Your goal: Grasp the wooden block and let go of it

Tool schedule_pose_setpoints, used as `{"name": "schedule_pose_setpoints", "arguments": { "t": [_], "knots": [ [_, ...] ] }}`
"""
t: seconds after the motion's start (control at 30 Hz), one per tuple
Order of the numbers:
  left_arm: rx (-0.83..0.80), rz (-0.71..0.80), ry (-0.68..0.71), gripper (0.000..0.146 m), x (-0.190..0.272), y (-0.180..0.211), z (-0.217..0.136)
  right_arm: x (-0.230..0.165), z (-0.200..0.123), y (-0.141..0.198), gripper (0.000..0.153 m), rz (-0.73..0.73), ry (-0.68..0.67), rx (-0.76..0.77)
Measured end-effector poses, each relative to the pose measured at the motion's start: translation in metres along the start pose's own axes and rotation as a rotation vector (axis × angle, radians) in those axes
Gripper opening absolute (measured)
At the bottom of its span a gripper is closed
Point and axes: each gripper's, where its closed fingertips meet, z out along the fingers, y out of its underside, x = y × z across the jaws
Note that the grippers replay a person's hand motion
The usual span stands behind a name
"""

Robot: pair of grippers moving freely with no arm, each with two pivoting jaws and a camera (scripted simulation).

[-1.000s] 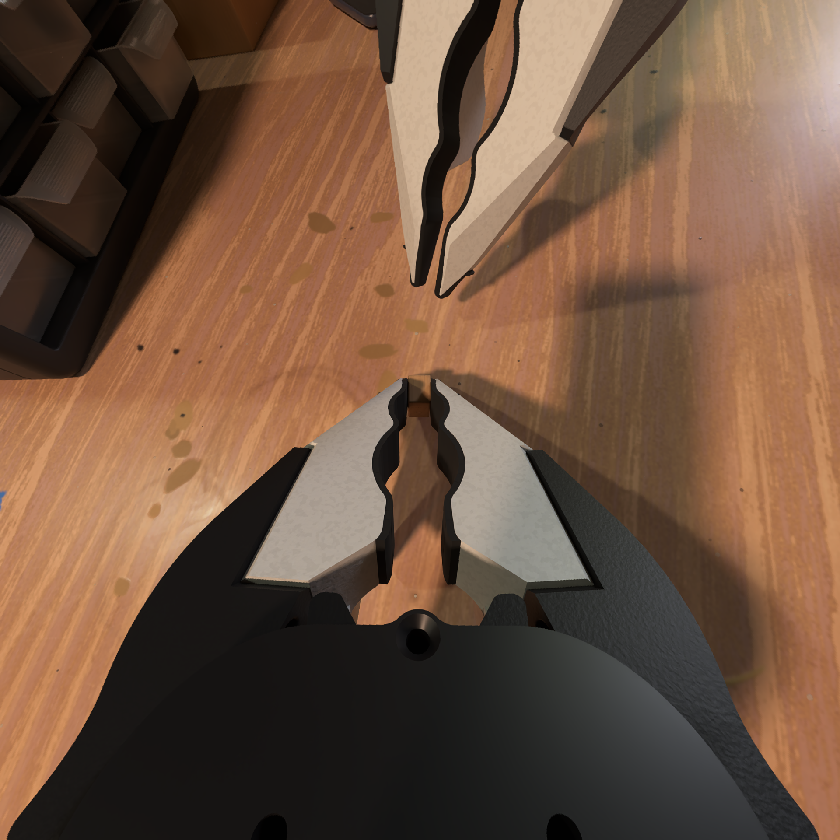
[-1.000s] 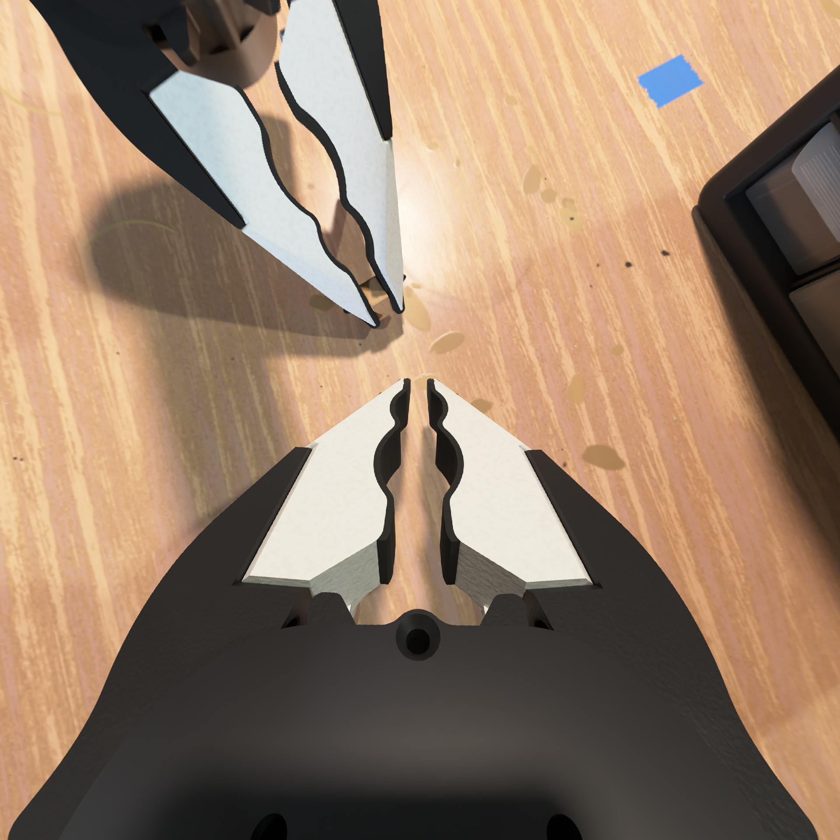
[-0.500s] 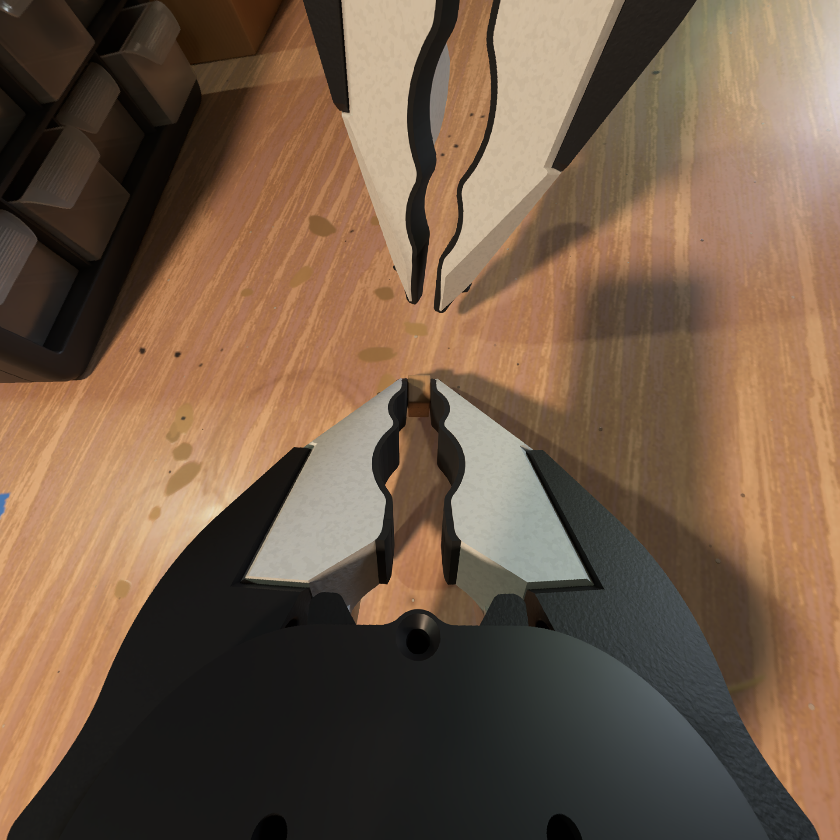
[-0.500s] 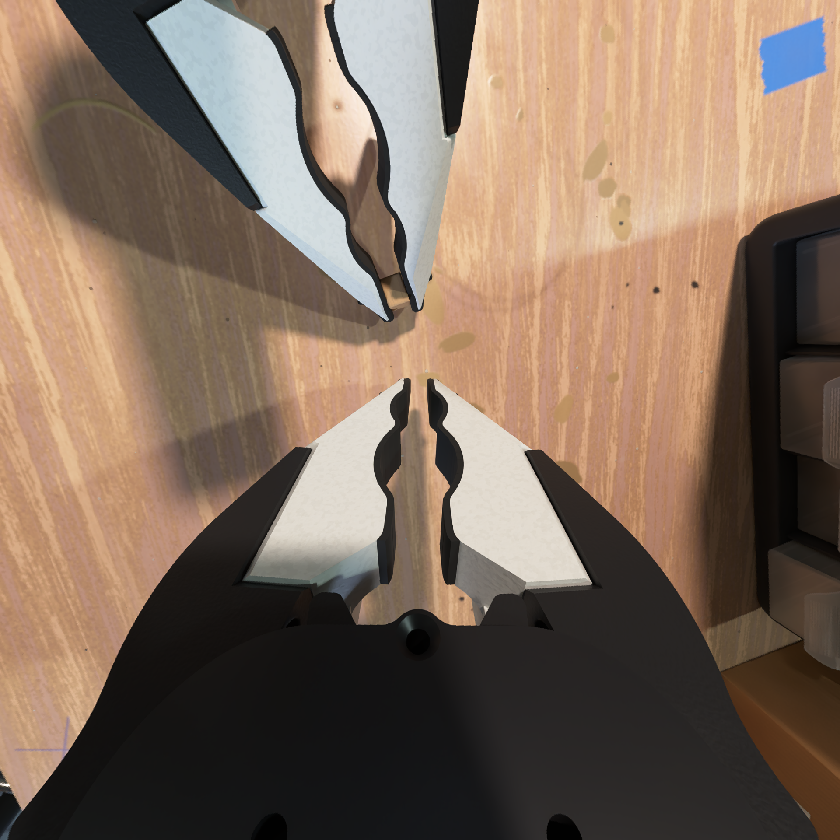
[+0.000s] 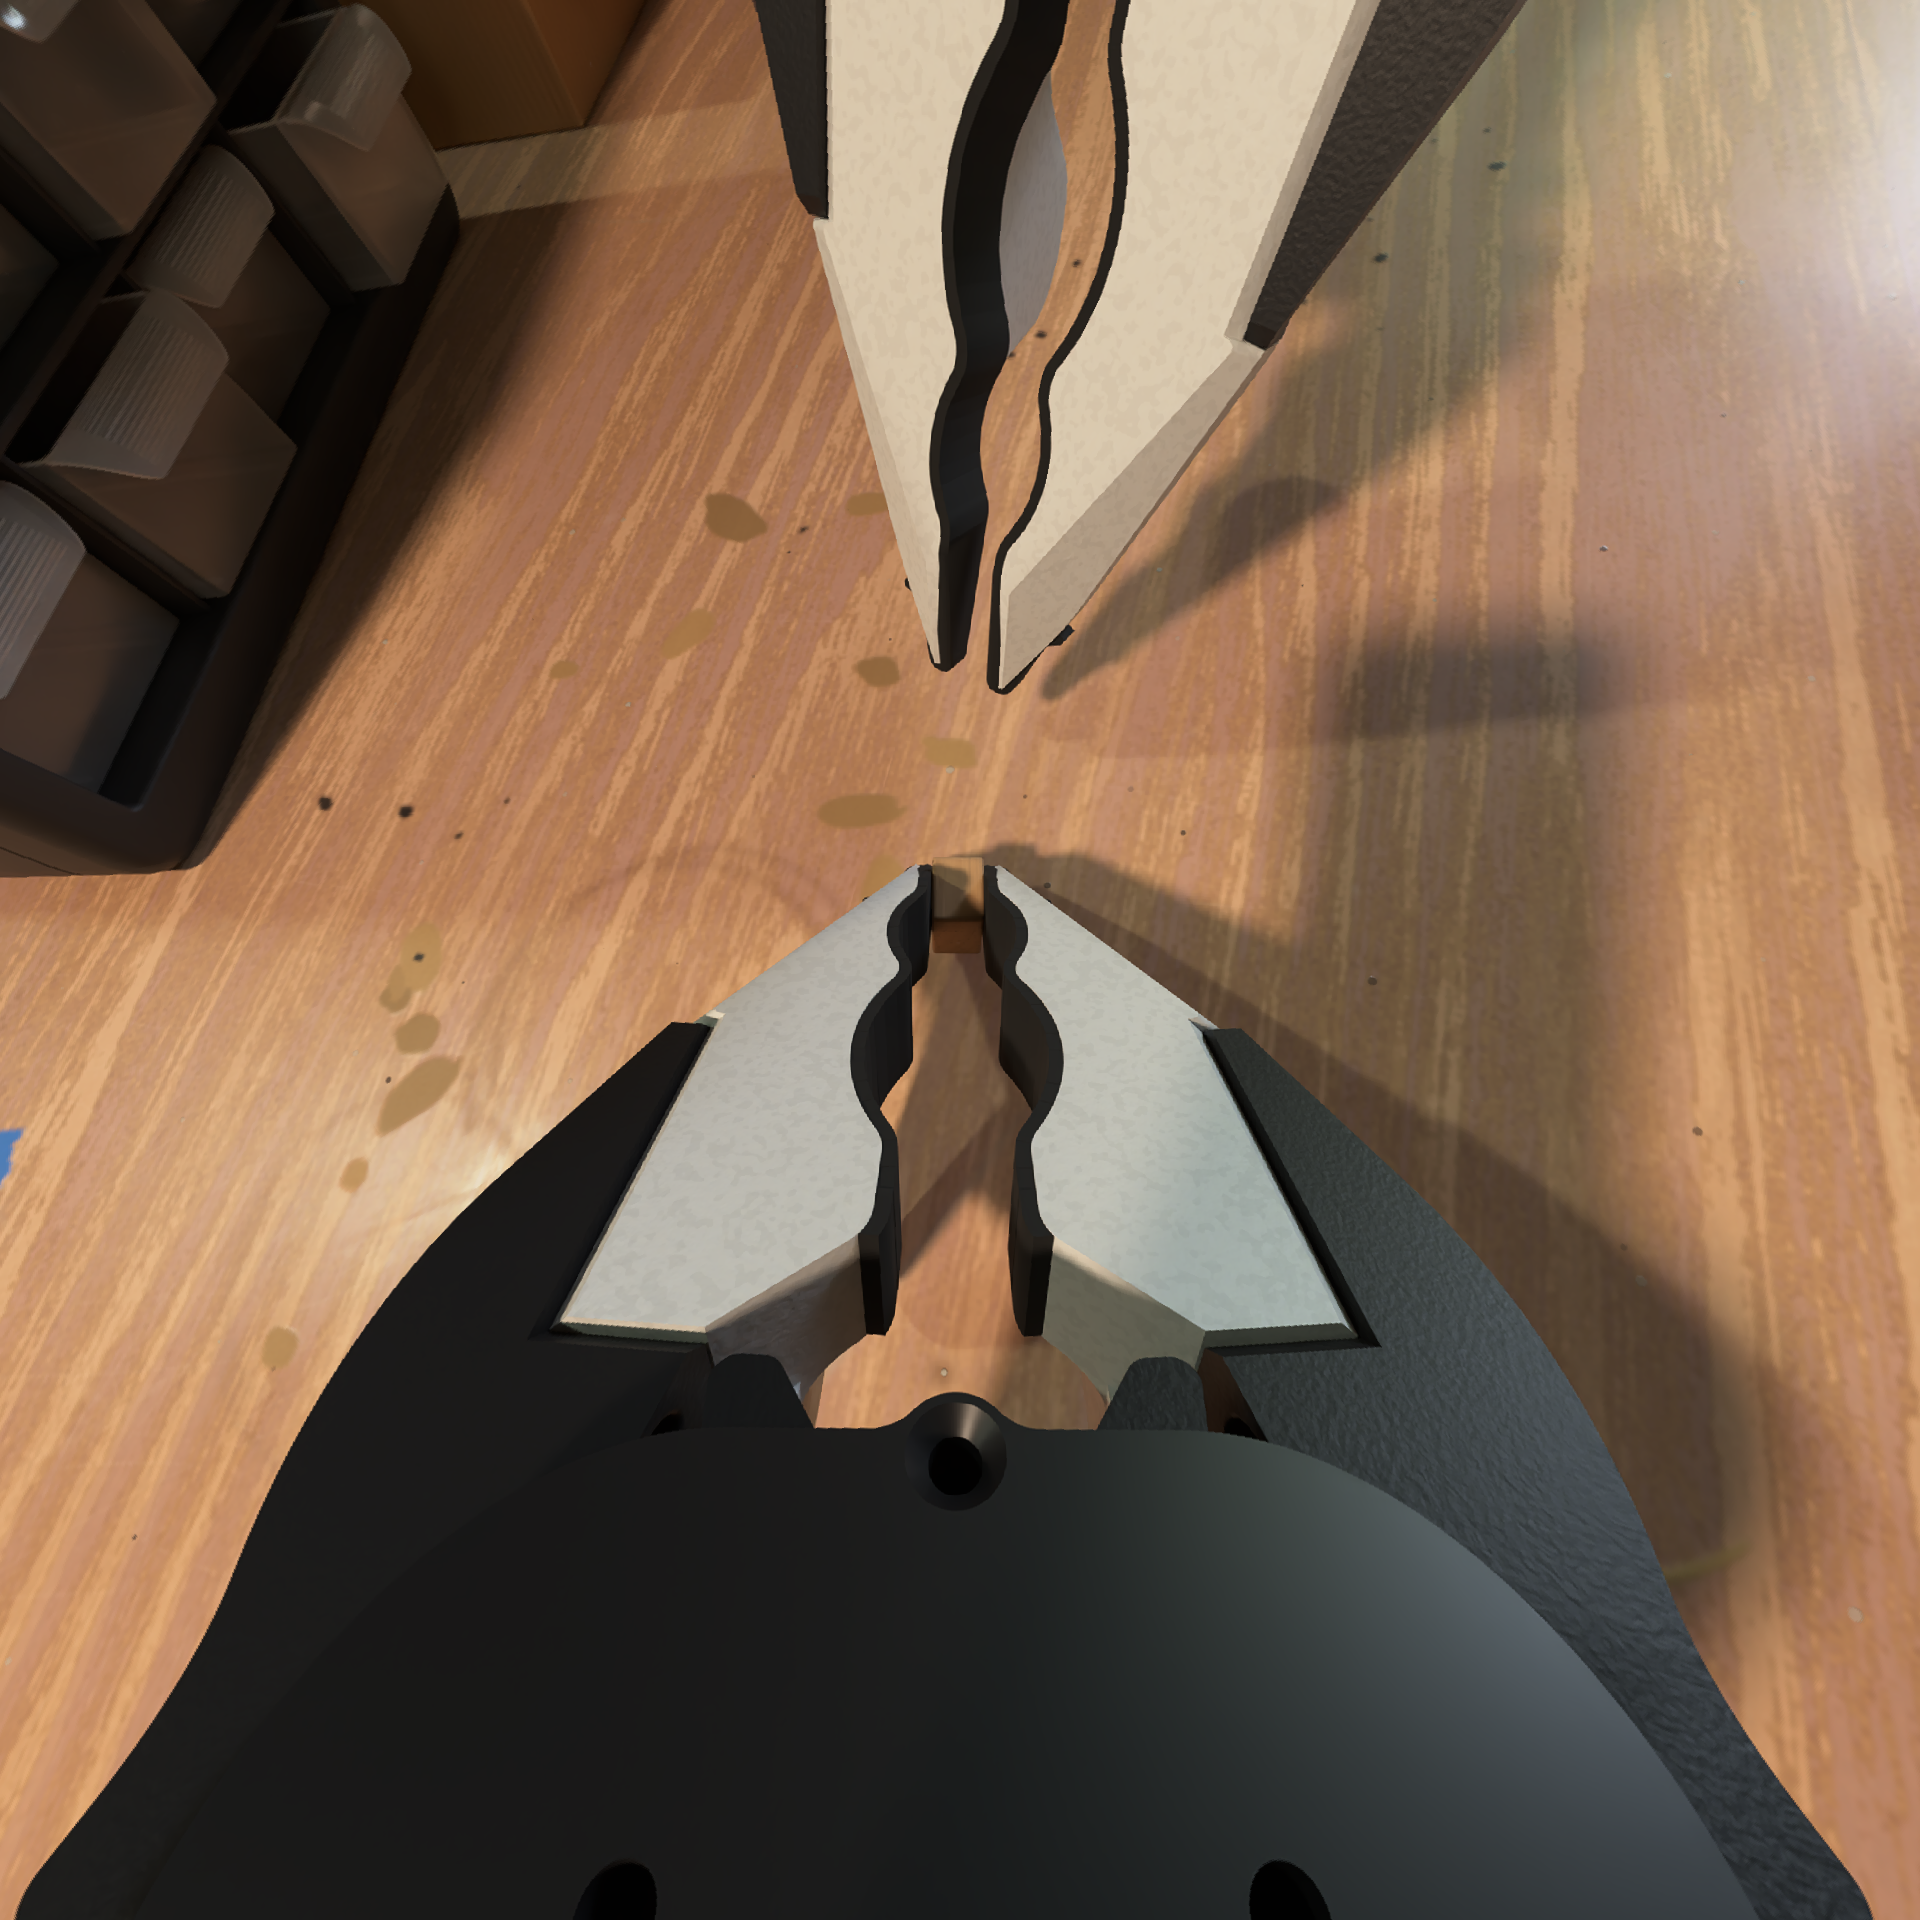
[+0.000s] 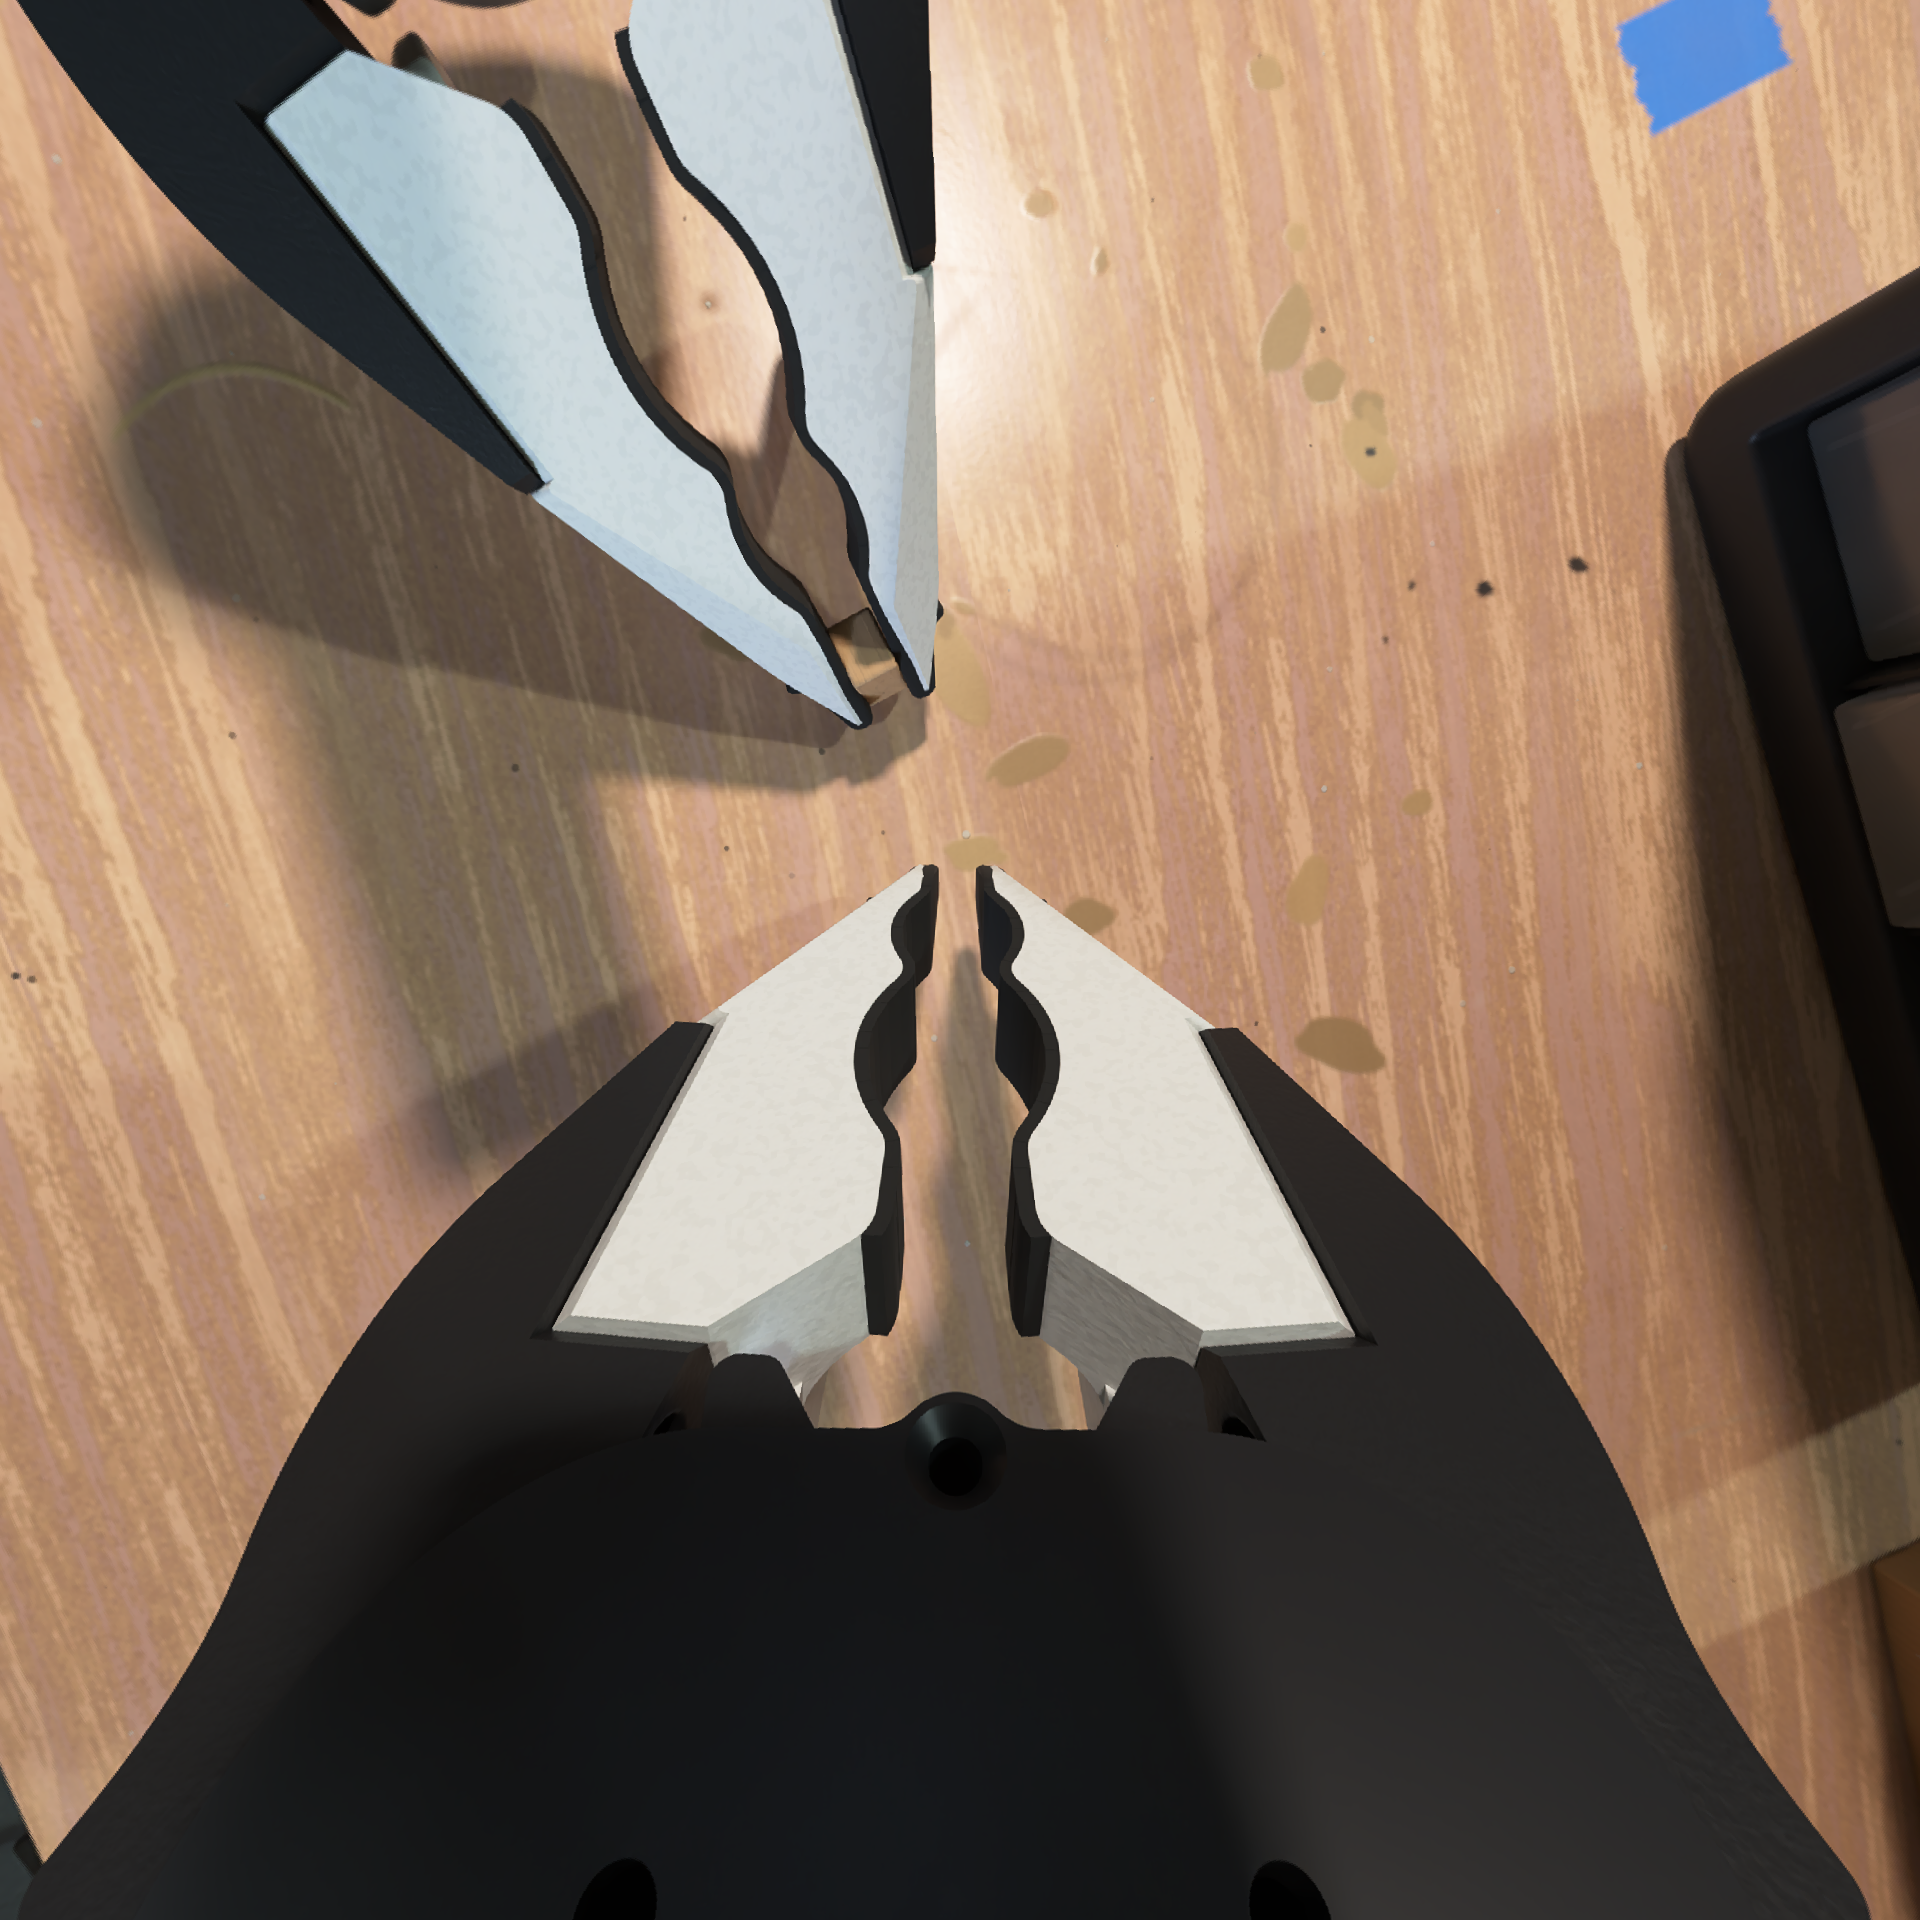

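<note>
A small wooden block (image 5: 957, 906) sits pinched between the tips of my left gripper (image 5: 957, 883), which is shut on it just above the wooden table. In the right wrist view the same block (image 6: 862, 661) shows between the left gripper's tips (image 6: 888, 691). My right gripper (image 6: 956, 883) is shut and empty, its tips almost together. It faces the left gripper tip to tip, a short way off, and shows at the top of the left wrist view (image 5: 971, 660).
A dark organiser tray (image 5: 187, 436) with several grey-brown compartments stands to the left in the left wrist view and at the right edge of the right wrist view (image 6: 1808, 665). A blue tape patch (image 6: 1704, 57) and brown stains (image 6: 1023, 758) mark the table.
The right gripper has swung and shifted slightly in front of the left one. The left gripper has stayed shut on the block in the same place.
</note>
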Motion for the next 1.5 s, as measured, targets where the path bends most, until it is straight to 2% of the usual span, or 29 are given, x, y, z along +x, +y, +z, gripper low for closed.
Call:
{"name": "schedule_pose_setpoints", "arguments": {
  "t": [0.37, 0.53, 0.8, 1.13, 1.33, 1.5],
  "knots": [
    [-0.001, -0.004, -0.002, 0.009, -0.0002, 0.0000, 0.0001, 0.0022, 0.0009, -0.0021, 0.007, -0.086, 0.003, -0.157],
    [0.000, -0.003, -0.002, 0.009, -0.0001, -0.0001, 0.0001, 0.0023, 0.0006, -0.0018, 0.006, -0.049, -0.043, -0.222],
    [0.000, -0.002, -0.001, 0.009, -0.0001, -0.0001, 0.0001, 0.0029, -0.0002, 0.0001, 0.006, 0.002, -0.056, -0.194],
    [0.000, -0.001, -0.003, 0.009, -0.0001, -0.0001, 0.0001, 0.0035, 0.0003, -0.0002, 0.007, -0.034, -0.053, -0.229],
    [0.001, -0.001, -0.003, 0.009, -0.0001, -0.0001, 0.0000, 0.0033, 0.0007, 0.0009, 0.006, 0.013, -0.111, -0.249],
    [0.000, 0.000, -0.004, 0.009, -0.0001, -0.0001, 0.0000, 0.0047, 0.0012, 0.0001, 0.006, -0.052, -0.137, -0.291]
  ]
}}
